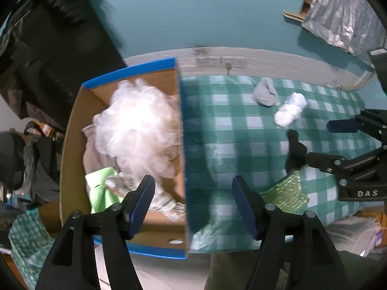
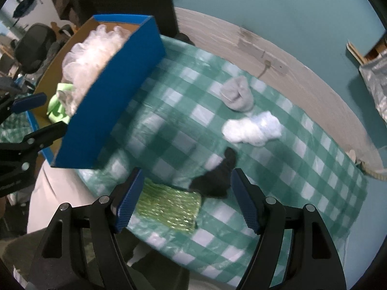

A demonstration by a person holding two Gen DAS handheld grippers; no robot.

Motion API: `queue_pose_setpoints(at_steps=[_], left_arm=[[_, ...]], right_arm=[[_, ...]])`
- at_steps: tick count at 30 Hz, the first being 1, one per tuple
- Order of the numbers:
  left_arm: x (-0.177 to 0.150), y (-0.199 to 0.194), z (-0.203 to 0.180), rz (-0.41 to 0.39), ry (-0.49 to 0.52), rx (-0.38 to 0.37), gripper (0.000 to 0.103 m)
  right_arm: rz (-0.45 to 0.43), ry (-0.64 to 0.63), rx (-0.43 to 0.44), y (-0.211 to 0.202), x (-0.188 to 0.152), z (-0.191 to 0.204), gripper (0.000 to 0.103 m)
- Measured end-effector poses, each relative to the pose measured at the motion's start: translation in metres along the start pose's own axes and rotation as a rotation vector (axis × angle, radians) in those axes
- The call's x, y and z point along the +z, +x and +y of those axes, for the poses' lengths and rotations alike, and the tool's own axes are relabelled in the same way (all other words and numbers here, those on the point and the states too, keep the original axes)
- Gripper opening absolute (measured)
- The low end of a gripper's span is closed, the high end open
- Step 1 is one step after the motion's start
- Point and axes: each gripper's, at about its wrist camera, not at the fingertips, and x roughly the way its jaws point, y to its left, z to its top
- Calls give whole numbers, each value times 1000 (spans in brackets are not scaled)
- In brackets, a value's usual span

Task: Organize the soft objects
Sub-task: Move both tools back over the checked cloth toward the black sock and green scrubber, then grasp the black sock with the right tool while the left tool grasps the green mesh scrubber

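A blue cardboard box (image 1: 180,125) (image 2: 116,101) stands at the left of the green-checked table (image 1: 222,130) (image 2: 319,193). It holds a white puffy mesh ball (image 1: 135,125) (image 2: 89,55), a light green cloth (image 1: 101,188) (image 2: 56,106) and a patterned cloth (image 1: 167,203). On the tablecloth lie a grey sock (image 1: 264,93) (image 2: 238,95), a white sock bundle (image 1: 290,112) (image 2: 251,129), a black sock (image 1: 295,149) (image 2: 215,178) and a glittery green pad (image 1: 287,192) (image 2: 167,207). My left gripper (image 1: 193,188) (image 2: 48,116) hangs open and empty over the box's right wall. My right gripper (image 2: 186,178) (image 1: 319,141) is open above the pad and the black sock, touching neither.
A grey strip (image 2: 241,38) runs behind the table below a teal wall. A foil-covered thing (image 1: 343,12) hangs at the upper right. A black office chair (image 2: 33,46) and dark bags (image 1: 36,164) stand left of the box. The person's pale clothing (image 2: 60,193) is near the table's front edge.
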Motion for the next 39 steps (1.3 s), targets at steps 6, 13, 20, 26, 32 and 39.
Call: queue_pose_setpoints(at_steps=[6,13,20,26,32,39], left_arm=[[3,11,-29,11,63,-14,70],[4,30,-53,28,138,-11,70],[4,49,-67,41,200,-10,71],[2,65,-70,72,205,-25,71],[0,73,-69,86,193,-43,71],[-2,81,-73,88,213,-55,71]], right_arm=[[28,39,-8,13,-12,-20,75],[41,85,3,30,-18,-35,75],[65,114,12,55,-14,-42,75],[97,169,20,80,-11,-53,75],[125,212,22,99,-12,-60,75],[138,169,21,107,-18,-56,47]])
